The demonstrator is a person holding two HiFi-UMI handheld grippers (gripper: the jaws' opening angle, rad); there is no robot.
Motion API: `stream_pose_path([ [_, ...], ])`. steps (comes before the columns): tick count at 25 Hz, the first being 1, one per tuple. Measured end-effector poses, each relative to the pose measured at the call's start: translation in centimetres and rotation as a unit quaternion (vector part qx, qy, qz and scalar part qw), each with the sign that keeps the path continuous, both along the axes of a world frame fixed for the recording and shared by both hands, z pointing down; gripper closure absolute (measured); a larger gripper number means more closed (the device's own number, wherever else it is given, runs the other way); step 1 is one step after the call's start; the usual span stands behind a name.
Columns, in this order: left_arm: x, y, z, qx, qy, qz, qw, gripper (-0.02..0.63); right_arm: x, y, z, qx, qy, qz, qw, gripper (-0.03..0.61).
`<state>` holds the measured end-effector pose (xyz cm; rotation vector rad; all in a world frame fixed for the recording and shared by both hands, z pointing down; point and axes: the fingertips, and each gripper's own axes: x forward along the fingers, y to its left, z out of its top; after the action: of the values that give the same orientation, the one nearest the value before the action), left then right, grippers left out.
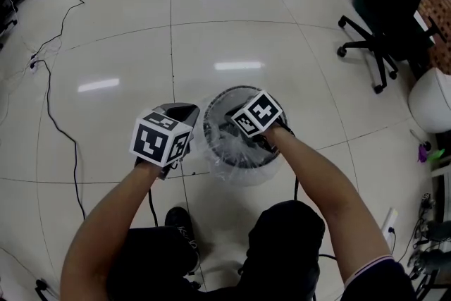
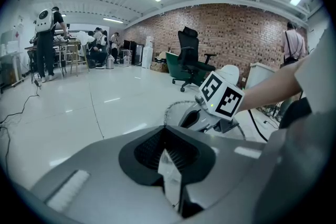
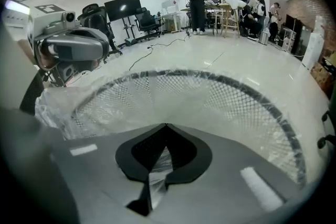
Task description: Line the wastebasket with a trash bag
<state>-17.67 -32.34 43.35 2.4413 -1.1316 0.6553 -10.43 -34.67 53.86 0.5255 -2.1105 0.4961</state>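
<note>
A round black mesh wastebasket [image 1: 209, 129] stands on the floor in front of me, with a clear trash bag [image 1: 239, 170] draped over its rim and bulging down its outside. My left gripper [image 1: 187, 110] sits just outside the left rim, shut on a fold of the bag film [image 2: 170, 176]. My right gripper [image 1: 234, 125] hangs over the basket's mouth, pointing down into it, shut on another strip of the film [image 3: 156, 168]. The right gripper view shows the mesh rim [image 3: 252, 89] and crumpled bag [image 3: 58, 107] below the jaws. The left gripper view shows the right gripper's marker cube [image 2: 221, 96].
A black office chair [image 1: 384, 17] stands at the far right, with a white rounded object [image 1: 430, 99] nearer. Cables [image 1: 53, 116] trail across the tiled floor on the left. My shoe [image 1: 180, 218] is just behind the basket. People stand at tables [image 2: 50, 34] far off.
</note>
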Motion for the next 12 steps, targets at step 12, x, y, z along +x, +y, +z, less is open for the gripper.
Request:
stream_pose_path([
  [12, 3.4, 2.1, -4.0, 0.035, 0.004, 0.010, 0.9993, 0.601, 2.5, 2.8, -9.4, 0.062, -0.080, 0.035, 0.994, 0.577],
])
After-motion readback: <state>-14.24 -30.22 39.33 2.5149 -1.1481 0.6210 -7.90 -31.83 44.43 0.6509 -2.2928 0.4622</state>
